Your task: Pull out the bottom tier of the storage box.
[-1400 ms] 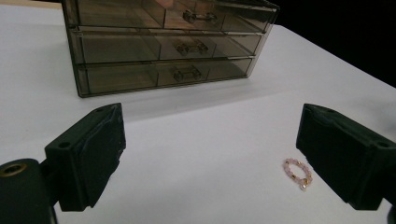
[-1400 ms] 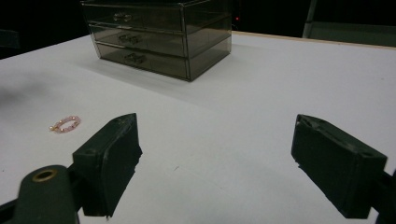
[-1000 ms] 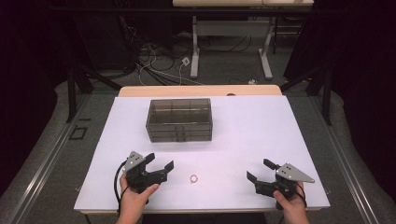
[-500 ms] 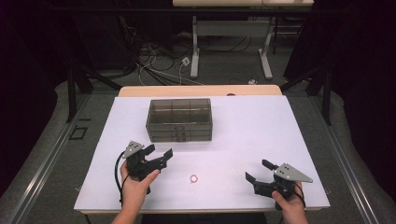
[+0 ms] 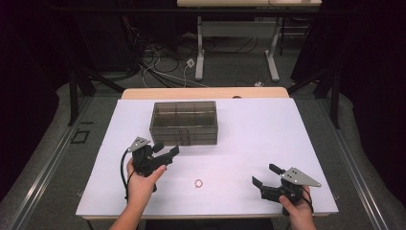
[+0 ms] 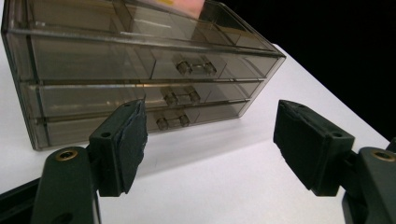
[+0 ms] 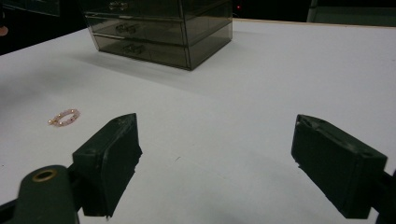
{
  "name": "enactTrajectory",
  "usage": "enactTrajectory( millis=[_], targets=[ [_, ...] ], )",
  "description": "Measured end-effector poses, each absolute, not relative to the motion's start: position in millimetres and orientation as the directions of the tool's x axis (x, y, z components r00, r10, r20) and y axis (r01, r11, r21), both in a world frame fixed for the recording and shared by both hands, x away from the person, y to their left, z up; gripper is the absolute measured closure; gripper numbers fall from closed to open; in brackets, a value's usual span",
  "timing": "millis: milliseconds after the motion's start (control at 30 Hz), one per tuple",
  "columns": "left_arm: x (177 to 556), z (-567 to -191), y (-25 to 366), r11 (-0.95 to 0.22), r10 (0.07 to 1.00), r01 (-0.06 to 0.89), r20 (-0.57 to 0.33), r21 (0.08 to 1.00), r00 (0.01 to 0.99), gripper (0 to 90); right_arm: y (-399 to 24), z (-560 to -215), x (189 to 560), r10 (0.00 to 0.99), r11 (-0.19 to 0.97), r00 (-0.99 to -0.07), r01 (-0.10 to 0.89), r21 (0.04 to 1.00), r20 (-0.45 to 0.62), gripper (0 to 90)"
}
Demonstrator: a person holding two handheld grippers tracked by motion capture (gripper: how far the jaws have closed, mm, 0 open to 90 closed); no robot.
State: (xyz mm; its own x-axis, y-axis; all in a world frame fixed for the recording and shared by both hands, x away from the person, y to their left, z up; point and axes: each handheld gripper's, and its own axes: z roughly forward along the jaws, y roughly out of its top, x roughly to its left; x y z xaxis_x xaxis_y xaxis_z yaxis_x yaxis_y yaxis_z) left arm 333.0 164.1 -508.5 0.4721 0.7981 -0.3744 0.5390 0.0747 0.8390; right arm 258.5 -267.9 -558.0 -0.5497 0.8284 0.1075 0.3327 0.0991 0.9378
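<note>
A smoky see-through drawer box [image 5: 184,122] with three stacked drawers stands at the table's middle back. In the left gripper view the drawer box [image 6: 140,70] and its small handles lie just ahead. My left gripper [image 5: 167,149] hovers close in front of the box's lower left corner. The left gripper [image 6: 210,144] is open; its jaws have just been closing, with nothing between them. A small pink beaded ring [image 5: 198,182] lies on the white table between the hands. My right gripper [image 5: 264,175] rests open near the front right, and the beaded ring [image 7: 64,116] lies off to the left of the right gripper [image 7: 215,158].
The white table top [image 5: 268,129] stretches wide to the right of the box. A wooden strip [image 5: 206,92] borders the far edge. Beyond it are desk legs and cables on the dark floor.
The left hand has carried its gripper forward and a little up, toward the drawer box, and its jaws stand narrower than before. The right gripper and the ring have stayed put.
</note>
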Motion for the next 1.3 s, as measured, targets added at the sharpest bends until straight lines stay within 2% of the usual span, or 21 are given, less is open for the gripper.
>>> enactTrajectory(
  millis=[367,633,767,1300],
  targets=[
    [345.5,-498.9,151.8,0.069,0.790,0.558,-0.387,0.827,0.476,27.1,-269.2,-559.1,259.9,0.830,0.087,-0.544,0.339,0.937,0.120,14.8],
    [355.9,-499.1,142.5,0.080,0.799,0.590,-0.406,0.803,0.444,29.2,-269.9,-559.7,260.5,0.830,0.095,-0.545,0.342,0.935,0.116,14.8],
    [358.9,-500.0,137.7,0.098,0.798,0.618,-0.432,0.780,0.419,29.4,-269.6,-559.6,259.7,0.830,0.072,-0.539,0.356,0.932,0.142,14.8],
    [370.8,-508.4,122.6,0.162,0.767,0.677,-0.524,0.718,0.372,30.8,-271.6,-559.8,260.8,0.831,0.079,-0.541,0.347,0.935,0.130,14.8]
  ],
)
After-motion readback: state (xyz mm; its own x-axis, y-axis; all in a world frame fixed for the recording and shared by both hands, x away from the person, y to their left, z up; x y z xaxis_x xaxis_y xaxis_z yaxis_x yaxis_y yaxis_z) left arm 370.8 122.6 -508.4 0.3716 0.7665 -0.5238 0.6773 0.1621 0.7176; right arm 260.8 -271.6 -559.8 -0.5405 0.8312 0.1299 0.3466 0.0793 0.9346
